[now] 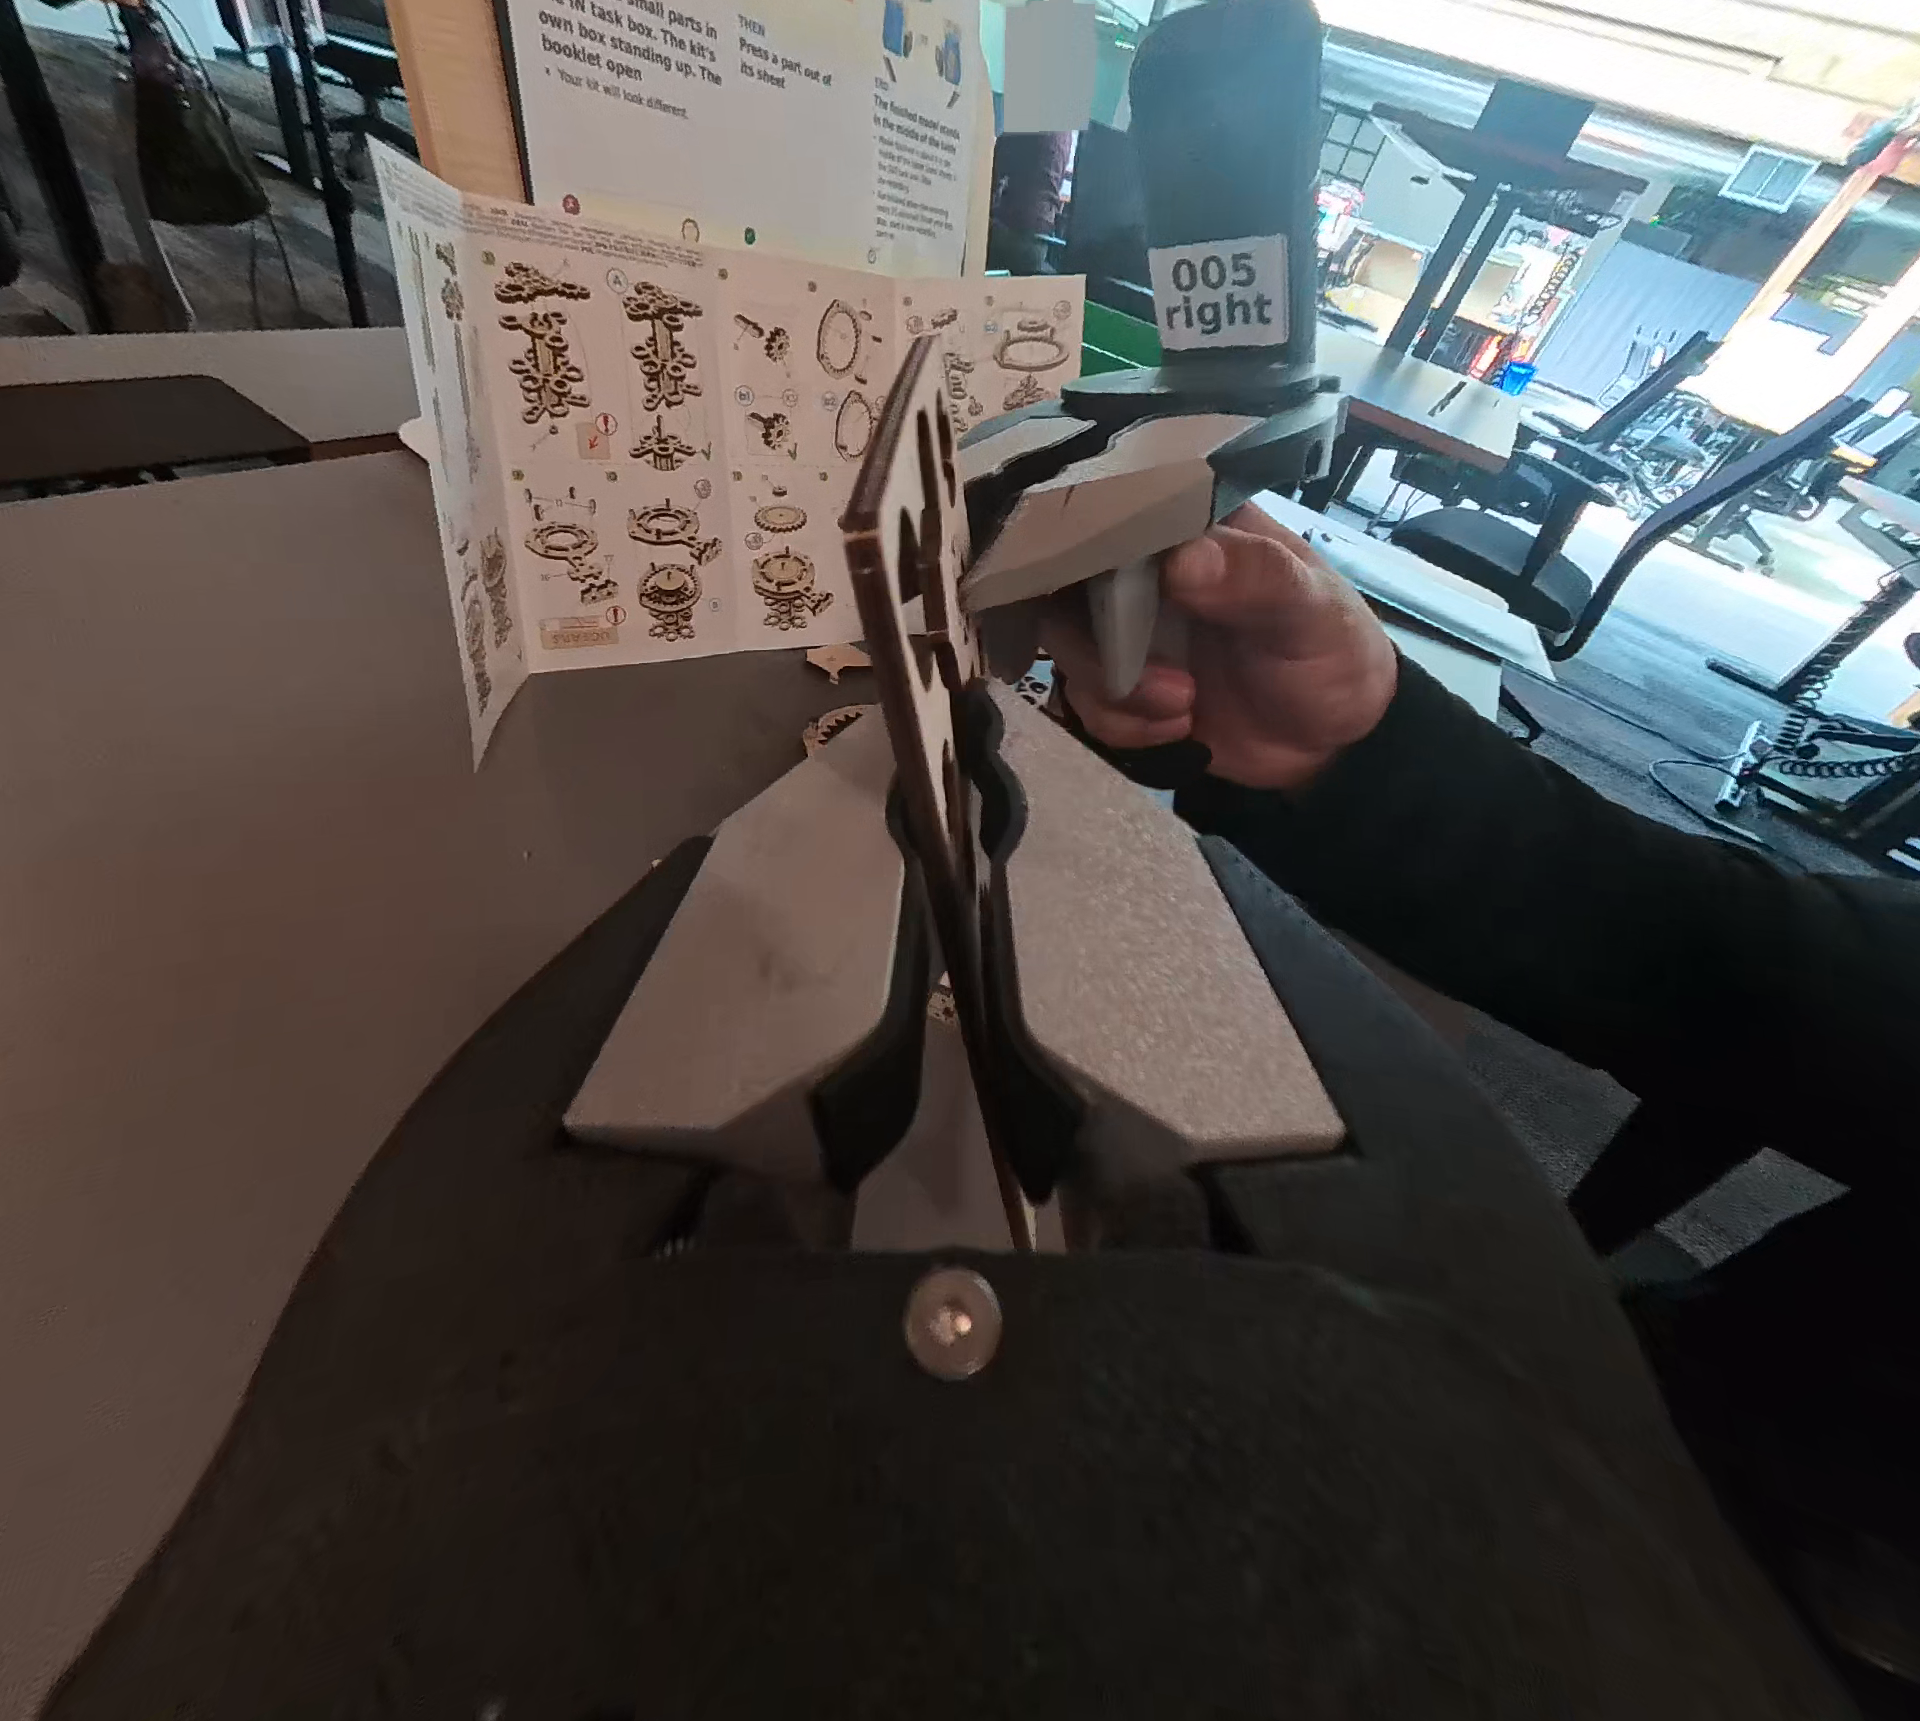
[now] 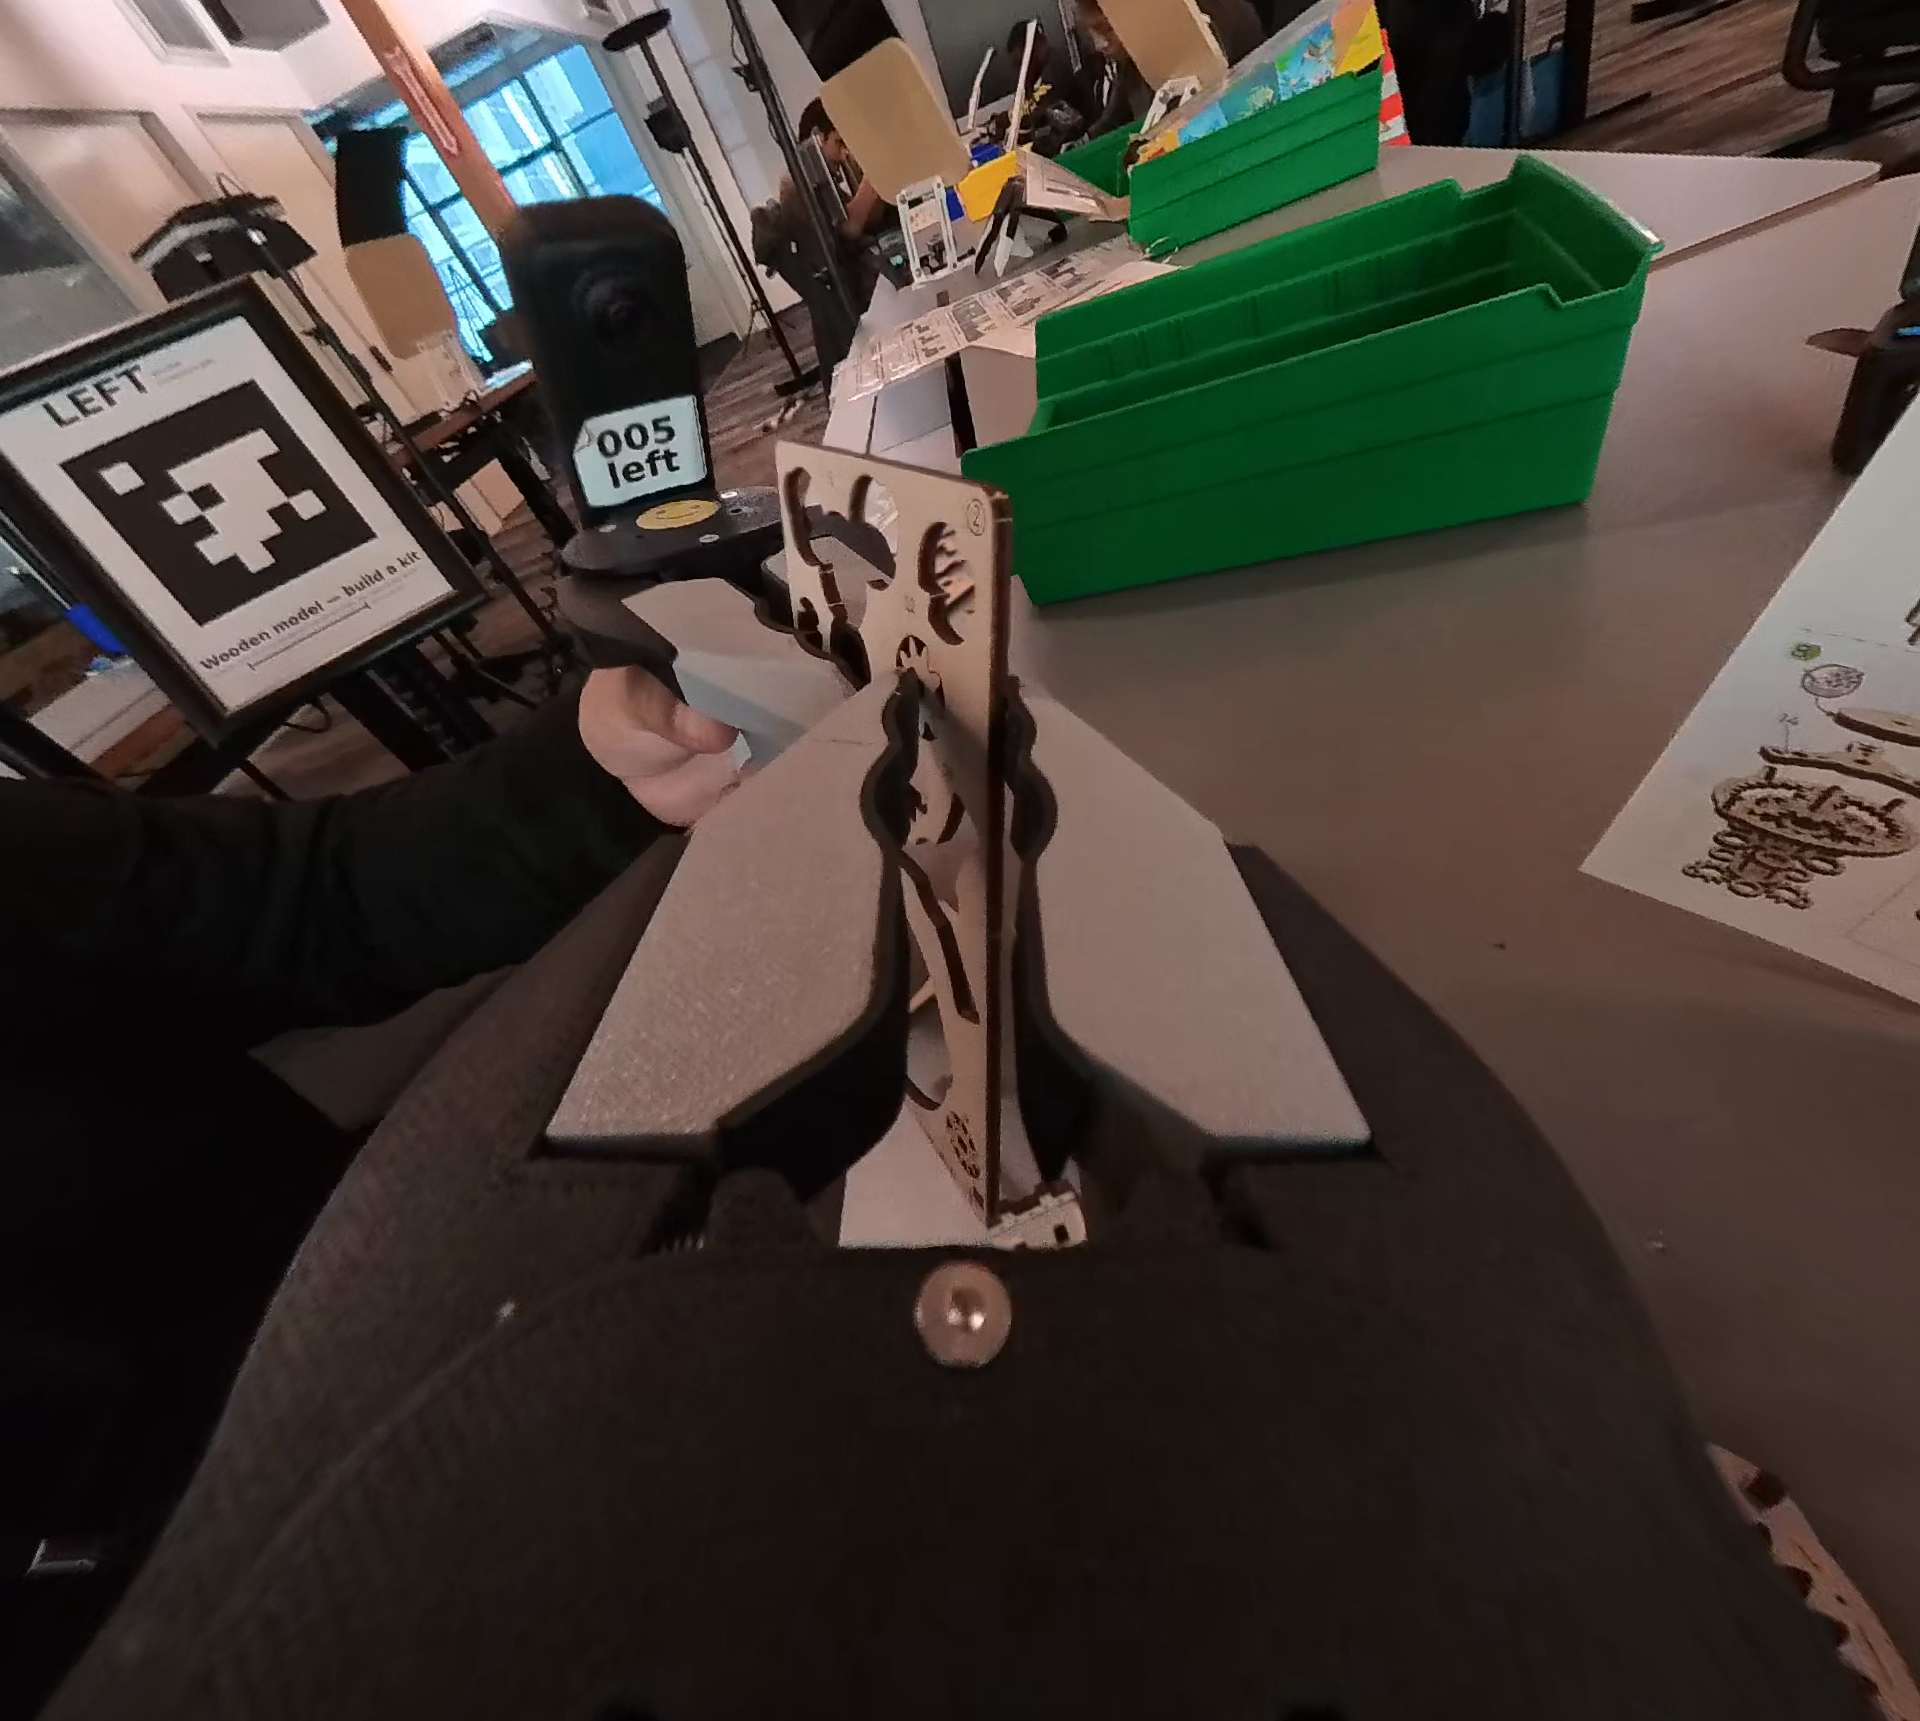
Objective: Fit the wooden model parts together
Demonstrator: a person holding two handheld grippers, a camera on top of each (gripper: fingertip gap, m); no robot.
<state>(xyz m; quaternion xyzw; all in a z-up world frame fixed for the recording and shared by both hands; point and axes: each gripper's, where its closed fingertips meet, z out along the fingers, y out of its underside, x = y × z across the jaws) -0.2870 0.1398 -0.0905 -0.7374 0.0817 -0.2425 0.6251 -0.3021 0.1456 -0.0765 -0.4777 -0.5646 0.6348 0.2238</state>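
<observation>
A thin wooden part sheet (image 1: 904,466) with cut-out shapes stands upright on edge above the grey table (image 1: 208,736). My left gripper (image 1: 951,767) is shut on its near lower part. My right gripper (image 1: 971,549) comes in from the right, held by a hand, and clamps the sheet's upper part. In the right wrist view the same sheet (image 2: 977,591) runs between the fingers of my right gripper (image 2: 956,715), which is shut on it. The left gripper (image 2: 821,601) holds the sheet's far end.
An open instruction booklet (image 1: 675,445) stands behind the sheet, with a tall instruction board (image 1: 727,9) behind it. Small loose wooden pieces (image 1: 831,726) lie near the booklet. Green bins (image 2: 1320,424) stand ahead of the right gripper, with a framed sign (image 2: 218,508) to the left and a printed page (image 2: 1818,788) to the right.
</observation>
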